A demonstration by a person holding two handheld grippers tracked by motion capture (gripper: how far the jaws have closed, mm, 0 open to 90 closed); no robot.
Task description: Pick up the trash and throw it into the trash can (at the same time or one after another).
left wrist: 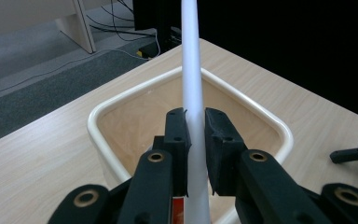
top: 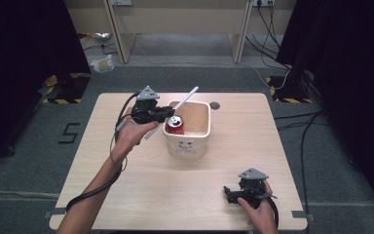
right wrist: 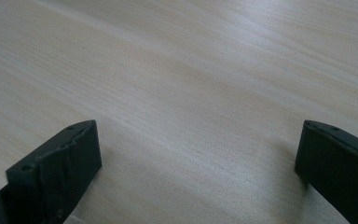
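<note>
White and slim, the straw [left wrist: 192, 88] was clamped between the closed jaws of our left gripper [left wrist: 195, 128], its far end slanting over the cream bin [left wrist: 95, 123] just beyond the fingertips. A red can [top: 175, 125] stood inside. Our right gripper [right wrist: 196, 154] gaped wide and empty above bare wooden table [right wrist: 191, 70].

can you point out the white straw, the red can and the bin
white straw [left wrist: 192, 70], left gripper view, on its shaft above the jaws
red can [top: 175, 124], high view, on its top
bin [top: 187, 146], high view, on its front wall
</note>
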